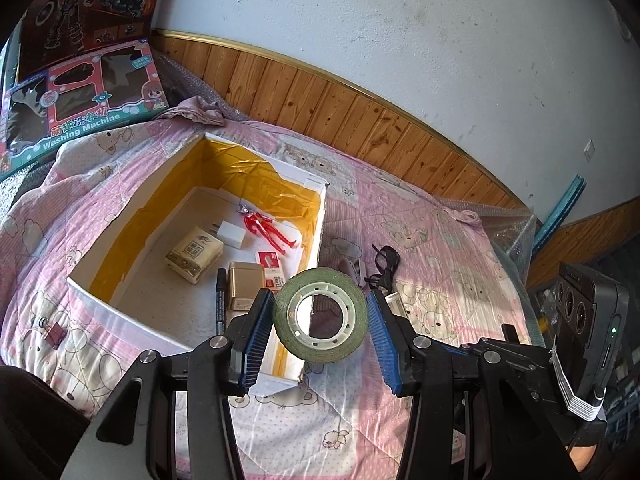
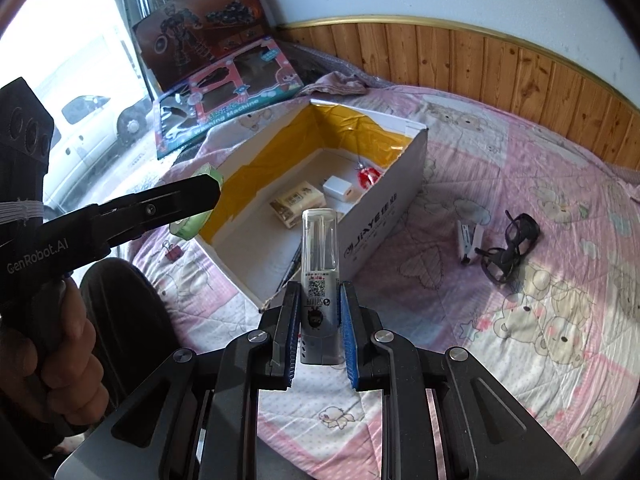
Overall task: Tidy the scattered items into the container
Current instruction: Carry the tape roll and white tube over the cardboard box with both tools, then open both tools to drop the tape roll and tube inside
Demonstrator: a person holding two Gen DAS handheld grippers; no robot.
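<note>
Green tape roll [image 1: 320, 315], white plastic core, standing on edge with its hole toward the camera, over the near corner of the container; small bottle [image 2: 319, 280] with clear cap and QR-code label, upright, just before the box's near wall; open white cardboard box [image 1: 120, 307] lined with yellow tape, holding a red figure [image 1: 269, 229], white charger [image 1: 231, 234], tissue pack [image 1: 194, 255], gold tin [image 1: 245, 286], black pen [image 1: 220, 300]; on the quilt outside: black glasses [image 2: 506, 249], stapler [image 2: 468, 239], red binder clip [image 1: 55, 332].
</note>
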